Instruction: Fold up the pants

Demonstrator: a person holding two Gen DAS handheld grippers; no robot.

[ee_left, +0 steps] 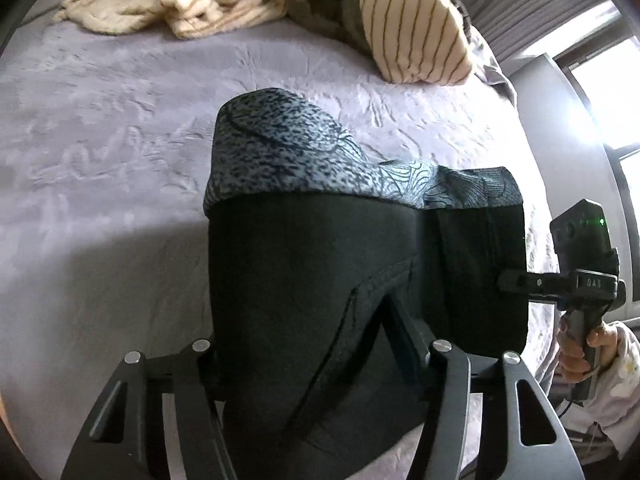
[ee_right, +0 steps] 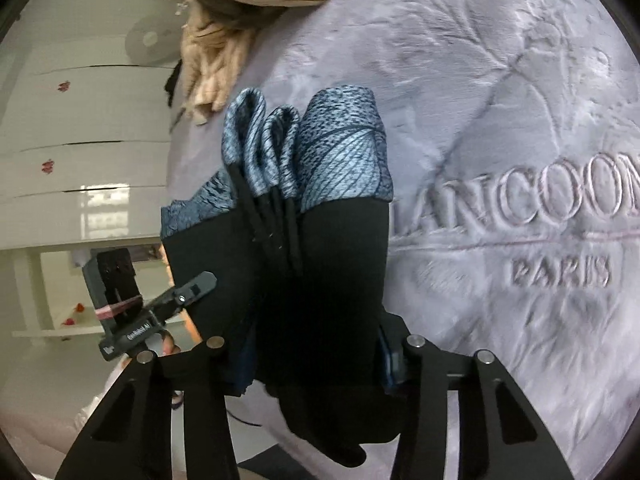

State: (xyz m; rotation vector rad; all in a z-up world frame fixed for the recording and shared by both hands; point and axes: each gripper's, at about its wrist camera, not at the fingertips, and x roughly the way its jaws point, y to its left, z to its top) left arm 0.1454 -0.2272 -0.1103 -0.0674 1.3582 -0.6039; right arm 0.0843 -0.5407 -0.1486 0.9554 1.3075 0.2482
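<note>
The pants are black with a blue-grey patterned part at the far end. They are folded into several layers and held up over the lilac bedspread. My left gripper is shut on the near edge of the pants. My right gripper grips their right edge in the left wrist view. In the right wrist view the pants fill the gap of my right gripper, and my left gripper pinches their left edge. The folds bunch at the top.
A cream striped blanket and a striped pillow lie at the far side of the bed. A window is at the right. The bedspread bears embossed lettering. White drawers stand left of the bed.
</note>
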